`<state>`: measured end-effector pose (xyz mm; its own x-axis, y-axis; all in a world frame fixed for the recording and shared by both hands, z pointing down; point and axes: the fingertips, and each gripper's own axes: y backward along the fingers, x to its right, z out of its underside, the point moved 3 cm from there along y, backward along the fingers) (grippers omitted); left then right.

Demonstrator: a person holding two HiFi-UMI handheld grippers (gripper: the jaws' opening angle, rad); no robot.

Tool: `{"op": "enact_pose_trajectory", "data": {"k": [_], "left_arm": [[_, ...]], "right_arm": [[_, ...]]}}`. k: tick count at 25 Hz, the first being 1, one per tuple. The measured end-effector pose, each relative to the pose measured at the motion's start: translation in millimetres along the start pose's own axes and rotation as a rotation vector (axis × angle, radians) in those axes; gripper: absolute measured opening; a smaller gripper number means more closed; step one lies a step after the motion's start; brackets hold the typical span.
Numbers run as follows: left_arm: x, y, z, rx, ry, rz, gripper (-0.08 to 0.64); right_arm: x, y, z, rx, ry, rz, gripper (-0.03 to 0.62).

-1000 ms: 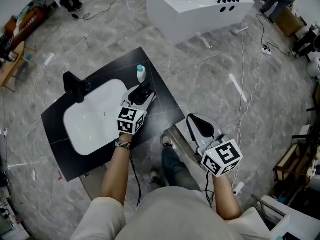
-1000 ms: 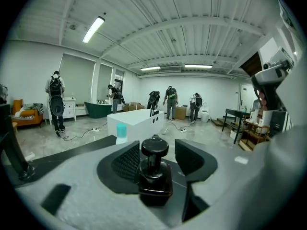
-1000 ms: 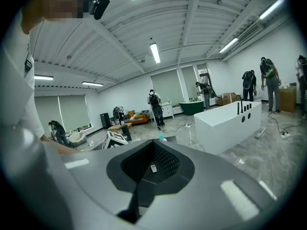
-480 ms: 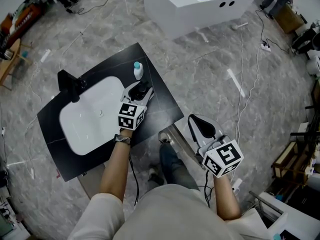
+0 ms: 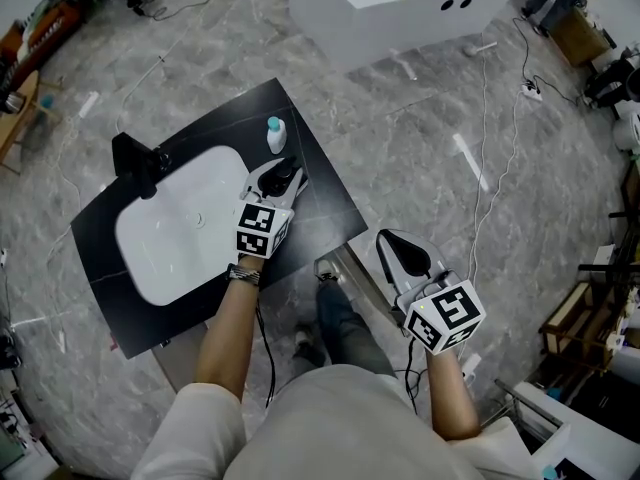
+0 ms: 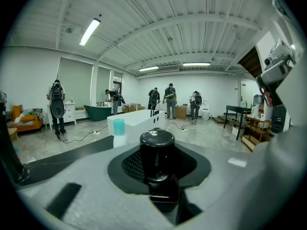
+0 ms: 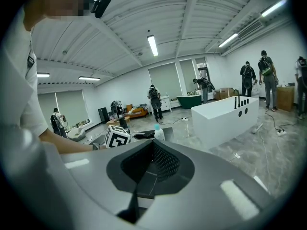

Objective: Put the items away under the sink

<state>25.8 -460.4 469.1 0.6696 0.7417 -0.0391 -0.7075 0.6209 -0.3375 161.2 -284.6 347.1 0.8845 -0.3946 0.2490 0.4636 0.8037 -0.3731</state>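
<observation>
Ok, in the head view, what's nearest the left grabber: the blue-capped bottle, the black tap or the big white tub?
From the left gripper, shut on a black bottle:
1. Blue-capped bottle, just beyond its tips.
2. Black tap, off to its left.
3. White tub, far ahead, upper right.

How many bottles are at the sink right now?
2: a black bottle held in the left gripper, and a white blue-capped bottle standing on the countertop beyond it. Others may be hidden.
</observation>
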Motion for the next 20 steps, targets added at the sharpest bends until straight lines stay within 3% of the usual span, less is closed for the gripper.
{"op": "enact_pose_trajectory", "data": {"k": [9, 20], "left_arm": [[1, 7, -1, 0.056, 0.038, -0.030, 0.094], [13, 37, -27, 0.101, 0.021, -0.055, 0.094]], "right_arm": [[-6, 5, 4, 0.000, -0.001, -0.008, 0.006], [-10, 24, -10, 0.043, 0.009, 0.001, 0.006]]}}
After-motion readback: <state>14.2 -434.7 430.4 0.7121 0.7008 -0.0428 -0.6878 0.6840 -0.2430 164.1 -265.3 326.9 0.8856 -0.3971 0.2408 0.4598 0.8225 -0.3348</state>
